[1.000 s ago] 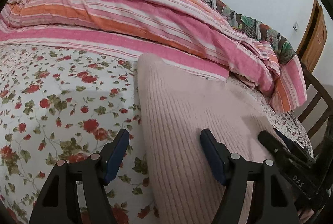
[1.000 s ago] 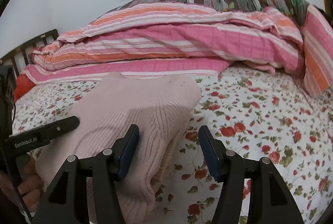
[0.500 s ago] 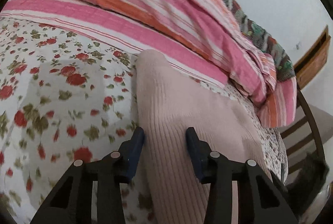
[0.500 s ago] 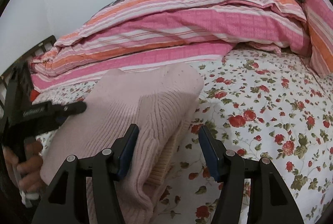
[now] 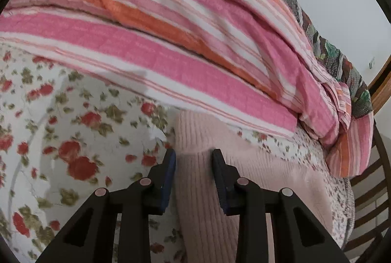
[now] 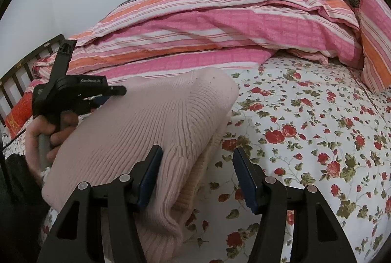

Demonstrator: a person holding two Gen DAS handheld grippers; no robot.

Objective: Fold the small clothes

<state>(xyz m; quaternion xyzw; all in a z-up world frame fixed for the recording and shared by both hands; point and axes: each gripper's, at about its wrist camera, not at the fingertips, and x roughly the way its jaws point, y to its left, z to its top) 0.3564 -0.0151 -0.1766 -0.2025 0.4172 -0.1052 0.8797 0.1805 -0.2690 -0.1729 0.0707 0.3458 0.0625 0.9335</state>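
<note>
Pink knit sweater [image 5: 244, 179] folded on the flowered sheet [image 5: 73, 140]
The left gripper [image 5: 193, 165] has just been closing, pinching its edge; the right gripper [image 6: 198, 167] is spread beside it.

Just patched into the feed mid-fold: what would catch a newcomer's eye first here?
The folded pink ribbed sweater lies front and centre on the rose-print sheet, its left edge between the left gripper fingers, which have just been closing. Behind it, a pink-and-orange striped quilt is heaped along the wall.

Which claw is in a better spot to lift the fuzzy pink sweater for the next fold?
Probably the left claw: it has just been closing around the ribbed pink knitted sweater's edge. The right claw gapes open, sweater edge beside one finger only.
</note>
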